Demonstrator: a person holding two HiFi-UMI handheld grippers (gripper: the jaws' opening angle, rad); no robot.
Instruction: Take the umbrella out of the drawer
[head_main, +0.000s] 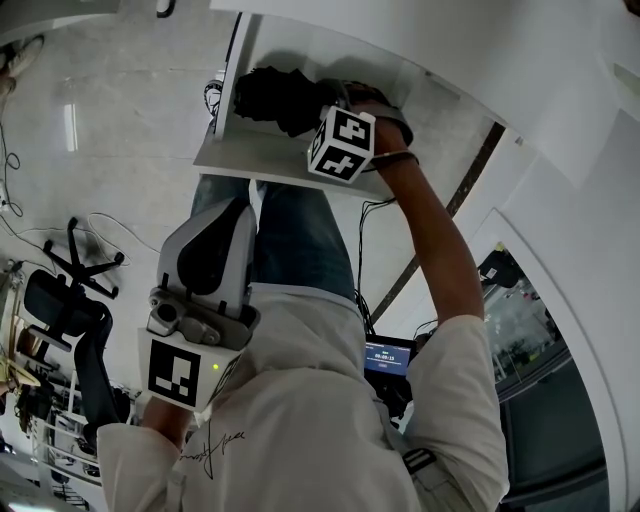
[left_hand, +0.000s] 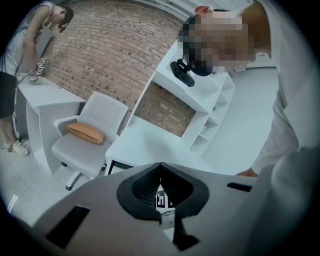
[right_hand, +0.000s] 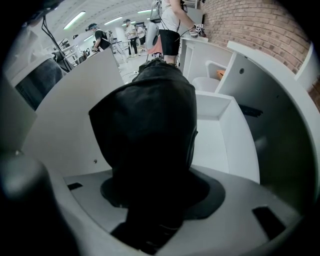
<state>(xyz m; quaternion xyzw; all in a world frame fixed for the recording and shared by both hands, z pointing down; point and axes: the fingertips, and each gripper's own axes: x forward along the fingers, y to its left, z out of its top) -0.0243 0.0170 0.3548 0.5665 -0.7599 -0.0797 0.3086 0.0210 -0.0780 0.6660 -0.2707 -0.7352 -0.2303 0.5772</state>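
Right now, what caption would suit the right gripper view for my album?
Right tool clamped on a black umbrella inside the white drawer.

One umbrella (right_hand: 150, 120); one drawer (right_hand: 222, 142); two grippers (left gripper (left_hand: 160, 167), right gripper (right_hand: 155, 195)); apparently one cushion (left_hand: 86, 133).

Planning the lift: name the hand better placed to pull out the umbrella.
Right: the right gripper clasps the black folded umbrella inside the white drawer; the left gripper sits shut, beside the torso.
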